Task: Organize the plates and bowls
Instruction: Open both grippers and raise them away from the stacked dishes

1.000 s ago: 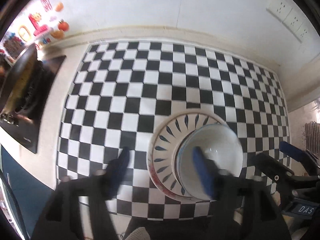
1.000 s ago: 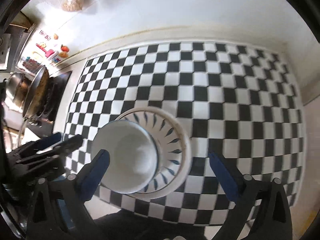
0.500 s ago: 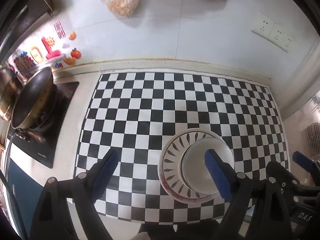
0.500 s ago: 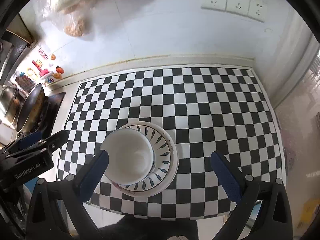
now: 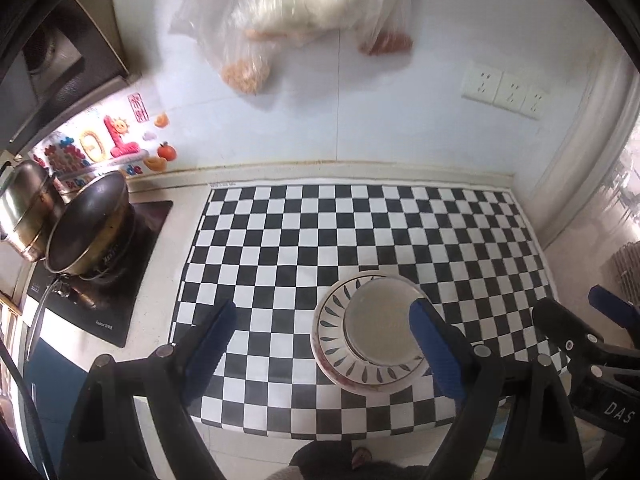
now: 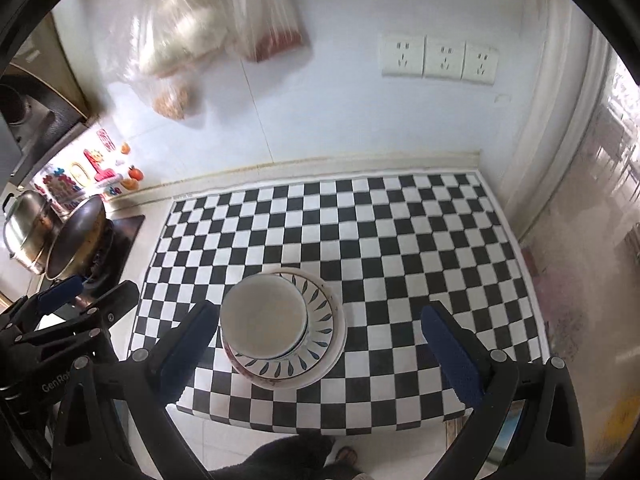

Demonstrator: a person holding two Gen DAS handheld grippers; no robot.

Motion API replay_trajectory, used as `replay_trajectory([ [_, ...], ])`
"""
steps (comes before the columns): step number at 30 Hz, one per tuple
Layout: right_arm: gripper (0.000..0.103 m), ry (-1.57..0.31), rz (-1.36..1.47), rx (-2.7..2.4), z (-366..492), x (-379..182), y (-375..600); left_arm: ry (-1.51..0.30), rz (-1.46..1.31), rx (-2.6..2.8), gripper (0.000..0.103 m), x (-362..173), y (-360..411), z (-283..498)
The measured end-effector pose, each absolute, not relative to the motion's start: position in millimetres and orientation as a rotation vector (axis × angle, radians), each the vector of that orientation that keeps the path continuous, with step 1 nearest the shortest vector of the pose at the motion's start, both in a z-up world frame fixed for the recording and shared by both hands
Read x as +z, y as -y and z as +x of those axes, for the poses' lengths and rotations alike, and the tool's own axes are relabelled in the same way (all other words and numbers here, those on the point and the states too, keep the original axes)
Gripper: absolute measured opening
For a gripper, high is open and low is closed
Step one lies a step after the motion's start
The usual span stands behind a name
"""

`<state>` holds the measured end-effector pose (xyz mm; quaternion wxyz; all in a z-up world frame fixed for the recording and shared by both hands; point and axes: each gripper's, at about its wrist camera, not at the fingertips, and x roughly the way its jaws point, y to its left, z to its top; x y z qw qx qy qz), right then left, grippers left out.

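Observation:
A white bowl (image 5: pixel 380 326) sits inside a white dish with dark leaf marks (image 5: pixel 332 320), which rests on a plain plate near the front of the checkered mat (image 5: pixel 320 224). The stack also shows in the right wrist view, bowl (image 6: pixel 264 318) on patterned dish (image 6: pixel 320 320). My left gripper (image 5: pixel 324 332) is open and empty, raised above and in front of the stack. My right gripper (image 6: pixel 316 332) is open and empty, also held above it. Each gripper shows at the edge of the other's view.
A wok (image 5: pixel 86 228) and a steel pot (image 5: pixel 24 216) stand on the hob at left. Plastic bags of food (image 5: pixel 296 12) hang on the white wall, with sockets (image 6: pixel 440 60) to the right. The counter's front edge lies just below the stack.
Both grippers have risen and pulled back from the stack, so the mat and dishes look smaller and the wall's bags have come into view. The stack has not moved.

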<state>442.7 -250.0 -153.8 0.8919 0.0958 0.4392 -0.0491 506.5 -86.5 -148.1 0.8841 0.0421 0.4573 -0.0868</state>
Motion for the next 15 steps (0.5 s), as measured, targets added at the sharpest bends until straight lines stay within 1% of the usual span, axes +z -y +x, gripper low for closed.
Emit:
replay_trajectory([
  [15,0.103,-0.763,0.131,-0.051,324,-74,236,-0.819,0.050,-0.060,0.089,-77,67,389],
])
